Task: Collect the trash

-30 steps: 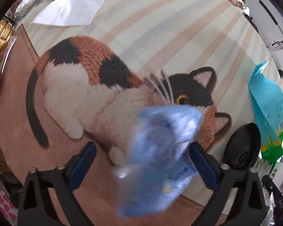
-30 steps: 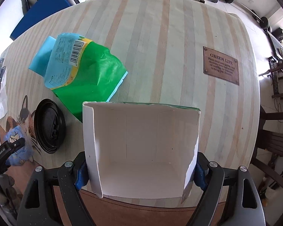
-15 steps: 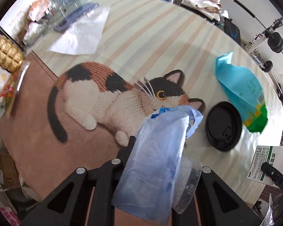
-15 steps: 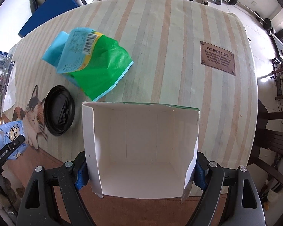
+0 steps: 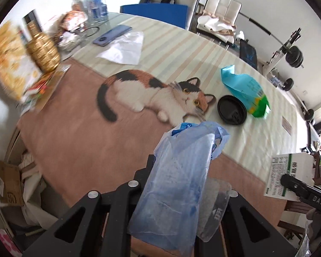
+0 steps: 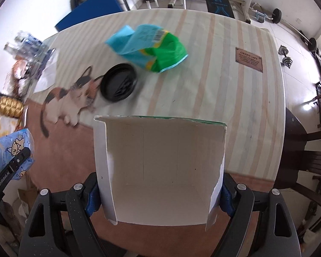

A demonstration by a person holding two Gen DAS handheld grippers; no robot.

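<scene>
Plastic filled the near field of our left wrist view: the left gripper (image 5: 177, 192) had its jaws drawn close together, pinching a crumpled blue plastic wrapper (image 5: 177, 180) that stood up between the fingers and hid most of them. In our right wrist view the same wrapper (image 6: 14, 152) showed cartoon cats on its face, held off the table's left side.

Our right gripper (image 6: 160, 194) was clamped on an open white carton (image 6: 160, 167), its blue pads pressing the two side walls, the mouth of the box facing us and its floor bare. The carton (image 5: 289, 175) also appeared at the right edge of the left view, printed with green text.

Beyond both grippers lay the striped tablecloth (image 6: 235, 98) with its calico cat picture (image 5: 156, 96). Just beside the cat's head sat a black cup lid (image 5: 232, 112), flat on the cloth. Touching the lid's far edge lay a crumpled blue-and-green snack bag (image 5: 246, 90), barcode upward. Both were well apart from either gripper.

Farther off we saw a sheet of clear plastic (image 5: 124, 49) beside a phone (image 5: 112, 34).
</scene>
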